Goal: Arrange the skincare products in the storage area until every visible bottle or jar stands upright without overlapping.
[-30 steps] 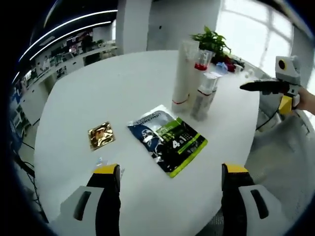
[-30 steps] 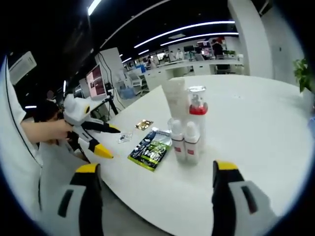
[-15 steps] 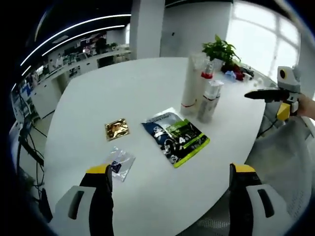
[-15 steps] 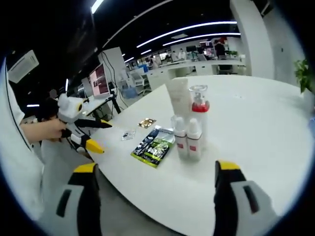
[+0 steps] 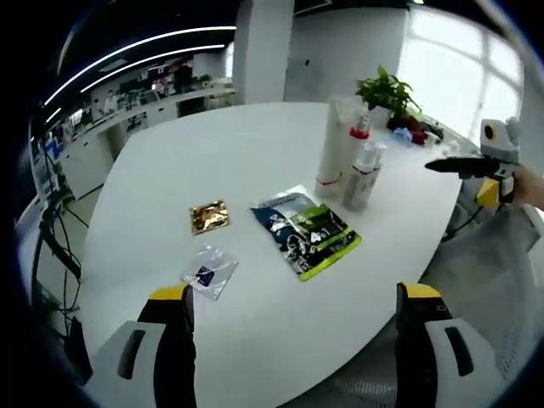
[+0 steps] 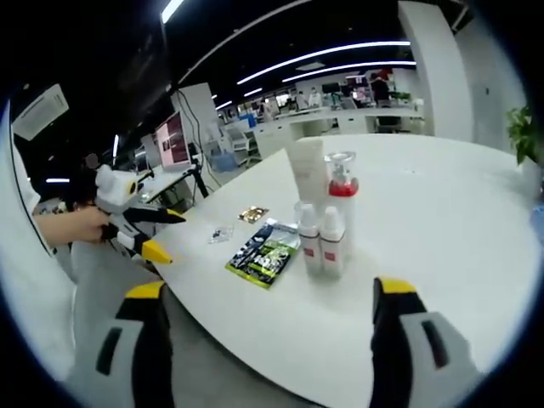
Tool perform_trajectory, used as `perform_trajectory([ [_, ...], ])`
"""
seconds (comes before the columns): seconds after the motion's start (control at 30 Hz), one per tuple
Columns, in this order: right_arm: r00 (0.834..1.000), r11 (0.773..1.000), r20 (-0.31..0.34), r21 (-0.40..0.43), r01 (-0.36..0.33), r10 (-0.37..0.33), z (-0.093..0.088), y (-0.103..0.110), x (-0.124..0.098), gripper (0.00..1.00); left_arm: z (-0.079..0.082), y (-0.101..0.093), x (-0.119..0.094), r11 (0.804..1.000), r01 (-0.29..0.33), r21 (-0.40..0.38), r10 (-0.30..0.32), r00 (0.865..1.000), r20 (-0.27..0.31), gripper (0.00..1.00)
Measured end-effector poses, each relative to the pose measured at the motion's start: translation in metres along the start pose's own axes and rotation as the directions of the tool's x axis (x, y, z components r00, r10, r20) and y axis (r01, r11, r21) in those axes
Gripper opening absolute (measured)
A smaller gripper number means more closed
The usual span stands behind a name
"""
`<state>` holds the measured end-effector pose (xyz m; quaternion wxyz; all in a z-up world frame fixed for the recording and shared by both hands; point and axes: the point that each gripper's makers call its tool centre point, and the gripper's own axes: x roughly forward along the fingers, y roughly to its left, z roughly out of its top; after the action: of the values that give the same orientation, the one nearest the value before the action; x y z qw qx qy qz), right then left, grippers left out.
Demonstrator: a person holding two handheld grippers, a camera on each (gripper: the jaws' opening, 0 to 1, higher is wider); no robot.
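Several skincare containers stand upright in a tight cluster on the white round table (image 5: 187,153): a tall white tube (image 5: 330,146) (image 6: 306,174), a clear bottle with a red collar (image 5: 359,136) (image 6: 342,183) and two small white bottles (image 6: 321,242) (image 5: 360,176). Flat on the table lie a dark and green sachet pack (image 5: 307,231) (image 6: 265,252), a gold sachet (image 5: 209,216) (image 6: 249,214) and a small clear bag (image 5: 209,269) (image 6: 222,233). My left gripper (image 5: 302,340) (image 6: 144,234) hangs open off the table's near edge. My right gripper (image 6: 272,340) (image 5: 463,170) is open too, held back from the bottles.
A potted plant (image 5: 384,89) and small red and blue items stand at the table's far side behind the bottles. A hand and white sleeve (image 6: 51,229) hold the left gripper. Office desks and monitors (image 6: 170,140) fill the background.
Both views have pulled back a little from the table, so the products look smaller. The products themselves have not moved.
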<state>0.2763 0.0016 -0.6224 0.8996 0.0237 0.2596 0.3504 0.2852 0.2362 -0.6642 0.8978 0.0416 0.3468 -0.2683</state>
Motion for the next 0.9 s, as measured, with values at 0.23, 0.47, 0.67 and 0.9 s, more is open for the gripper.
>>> perform_trajectory([
  [0.23,1.0,1.0,-0.003,-0.002,-0.005,0.005,-0.002,0.002,0.0,1.0,-0.001,0.002,-0.002,1.0,-0.009,-0.002,0.009,1.0,-0.004,0.97],
  [0.47,1.0,1.0,0.002,0.001,0.001,-0.001,-0.001,0.001,-0.001,1.0,-0.001,0.005,-0.001,1.0,-0.008,0.023,0.008,1.0,-0.008,0.97],
  [0.67,1.0,1.0,0.008,0.004,0.008,-0.008,0.0,-0.001,-0.001,1.0,-0.005,0.015,0.002,1.0,-0.013,0.024,0.014,0.999,-0.031,0.94],
  [0.9,1.0,1.0,0.015,0.011,0.022,-0.022,0.001,-0.004,-0.002,1.0,-0.005,0.029,0.008,0.998,-0.027,0.063,0.031,0.997,-0.071,0.92],
])
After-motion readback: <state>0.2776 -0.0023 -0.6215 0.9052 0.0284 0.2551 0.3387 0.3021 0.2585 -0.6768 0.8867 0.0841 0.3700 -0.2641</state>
